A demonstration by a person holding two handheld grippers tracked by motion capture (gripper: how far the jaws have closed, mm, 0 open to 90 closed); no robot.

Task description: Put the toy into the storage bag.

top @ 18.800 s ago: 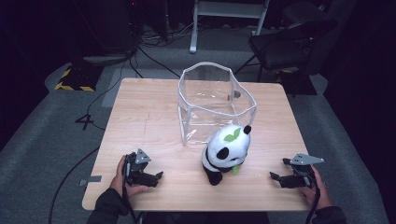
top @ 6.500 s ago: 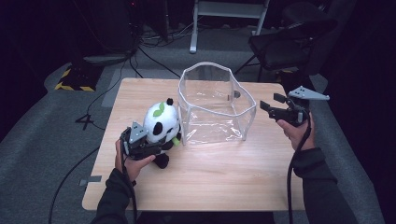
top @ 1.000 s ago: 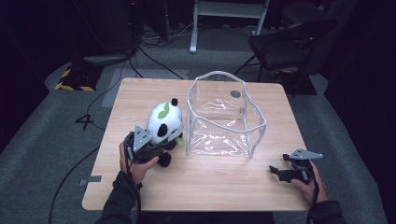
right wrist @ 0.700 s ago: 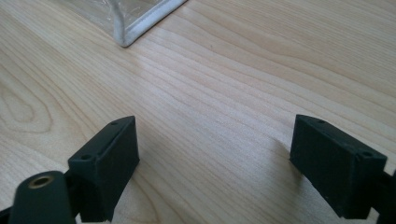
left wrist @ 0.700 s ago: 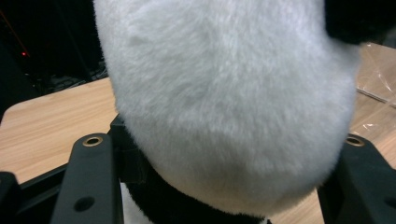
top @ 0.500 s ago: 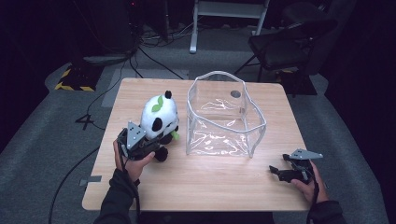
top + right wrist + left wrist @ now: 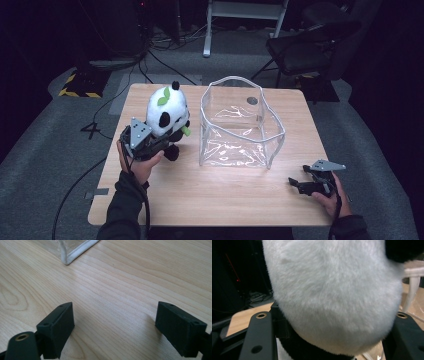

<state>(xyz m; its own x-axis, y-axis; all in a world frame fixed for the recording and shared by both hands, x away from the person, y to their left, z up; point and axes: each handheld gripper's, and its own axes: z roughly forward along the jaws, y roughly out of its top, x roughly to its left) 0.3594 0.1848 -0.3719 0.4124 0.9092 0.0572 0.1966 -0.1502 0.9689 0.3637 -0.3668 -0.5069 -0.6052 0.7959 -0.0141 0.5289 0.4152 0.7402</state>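
A black-and-white panda plush point(image 7: 167, 112) with a green leaf on its head hangs above the left side of the table, held up by my left gripper point(image 7: 159, 143), which is shut on its body. In the left gripper view the plush's white fur point(image 7: 332, 295) bulges between the two black jaws. A clear soft plastic bin point(image 7: 240, 125) stands open-topped at the table's middle, just right of the plush. My right gripper point(image 7: 298, 186) rests low near the table's front right corner, open with nothing between its jaws; its own view shows the bin's bottom corner point(image 7: 66, 255) ahead.
The wooden table point(image 7: 210, 200) has bare room along its front edge. Beyond it on the dark floor are a black chair point(image 7: 310, 47), a white stand's legs point(image 7: 245, 10) and cables.
My left gripper has lifted the panda plush off the table and tipped it slightly toward the left. The right gripper and the bin have stayed put.
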